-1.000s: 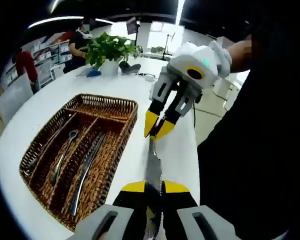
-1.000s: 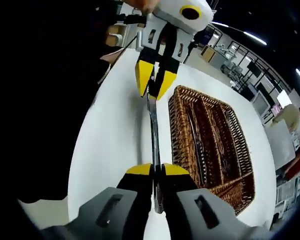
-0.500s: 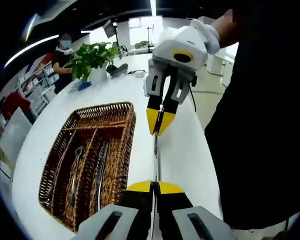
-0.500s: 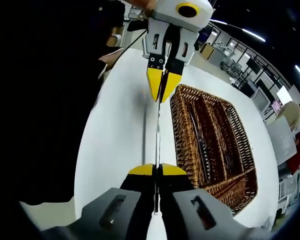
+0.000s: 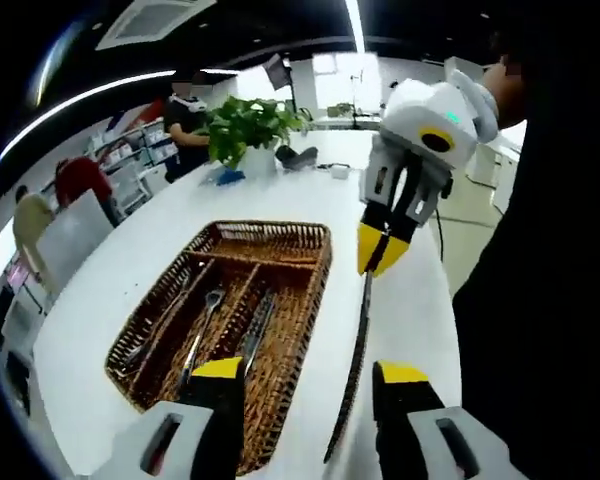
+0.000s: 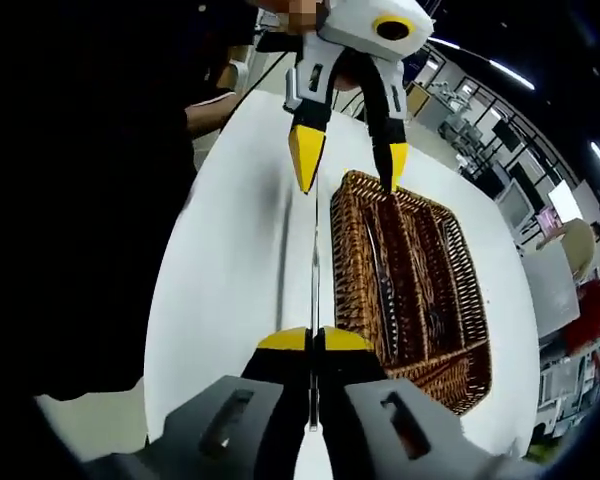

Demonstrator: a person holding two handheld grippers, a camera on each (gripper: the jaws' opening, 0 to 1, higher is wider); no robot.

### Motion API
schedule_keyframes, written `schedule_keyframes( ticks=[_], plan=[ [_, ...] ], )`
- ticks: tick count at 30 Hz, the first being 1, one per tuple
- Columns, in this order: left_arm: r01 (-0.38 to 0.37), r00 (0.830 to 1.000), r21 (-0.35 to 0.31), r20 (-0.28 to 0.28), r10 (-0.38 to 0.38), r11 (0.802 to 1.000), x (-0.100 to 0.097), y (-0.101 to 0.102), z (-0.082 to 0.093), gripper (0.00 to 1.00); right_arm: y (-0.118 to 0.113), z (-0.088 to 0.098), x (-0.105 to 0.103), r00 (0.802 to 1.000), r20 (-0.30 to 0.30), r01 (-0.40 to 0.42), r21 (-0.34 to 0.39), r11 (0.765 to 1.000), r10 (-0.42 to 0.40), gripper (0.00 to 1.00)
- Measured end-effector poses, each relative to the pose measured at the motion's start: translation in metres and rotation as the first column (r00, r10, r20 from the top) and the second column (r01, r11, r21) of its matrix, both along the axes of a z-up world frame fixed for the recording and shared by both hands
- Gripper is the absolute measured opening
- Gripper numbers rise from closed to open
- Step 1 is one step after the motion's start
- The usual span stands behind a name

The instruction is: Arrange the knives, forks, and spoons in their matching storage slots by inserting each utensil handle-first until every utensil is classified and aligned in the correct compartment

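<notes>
Several utensils already lie in the wicker tray; one knife remains outside, pinched by the right gripper above the white table while the left gripper gapes wide.

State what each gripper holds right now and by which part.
The right gripper is shut on one end of a knife; which end cannot be told. The left gripper is open and holds nothing.

A brown woven wicker tray sits on the white counter; both hand-held grippers show yellow fingertips on black-and-grey bodies; the knife is silver, the plant green
</notes>
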State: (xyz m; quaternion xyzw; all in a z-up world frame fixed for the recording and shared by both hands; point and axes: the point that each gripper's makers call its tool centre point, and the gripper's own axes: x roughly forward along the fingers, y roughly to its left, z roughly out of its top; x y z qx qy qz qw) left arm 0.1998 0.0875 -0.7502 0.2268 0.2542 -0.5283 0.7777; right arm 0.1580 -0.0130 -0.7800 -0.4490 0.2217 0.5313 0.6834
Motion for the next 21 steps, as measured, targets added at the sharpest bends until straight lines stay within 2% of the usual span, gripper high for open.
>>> schedule_keyframes(
  ticks=[3, 6, 7, 9, 16, 21],
  plan=[
    [-0.1, 0.995, -0.03, -0.022, 0.099, 0.995, 0.003, 0.019, 0.009, 0.83, -0.003, 0.01, 0.004, 0.999, 0.029, 0.016, 0.001, 1.0, -0.016, 0.0],
    [-0.146, 0.989, -0.043, -0.006, 0.146, 0.988, 0.004, 0.034, 0.015, 0.97, -0.008, 0.022, 0.009, 0.997, 0.066, 0.028, -0.007, 1.0, -0.027, 0.0],
    [-0.172, 0.985, -0.057, -0.015, 0.171, 0.984, 0.004, 0.04, 0.02, 1.0, -0.009, 0.026, 0.009, 0.997, 0.073, 0.029, -0.01, 1.0, -0.028, 0.0],
    [-0.193, 0.981, -0.087, -0.046, 0.19, 0.977, -0.004, 0.047, 0.03, 1.0, -0.011, 0.037, 0.01, 0.995, 0.099, 0.027, -0.013, 1.0, -0.026, 0.0],
    [-0.254, 0.967, -0.134, -0.016, 0.254, 0.958, -0.013, 0.078, 0.058, 1.0, -0.013, 0.068, 0.013, 0.991, 0.137, 0.016, -0.028, 0.999, -0.012, 0.0],
    [-0.319, 0.948, -0.142, -0.065, 0.313, 0.937, -0.02, 0.101, 0.067, 1.0, -0.011, 0.085, 0.017, 0.983, 0.181, -0.002, -0.039, 0.999, 0.009, 0.0]
  ],
)
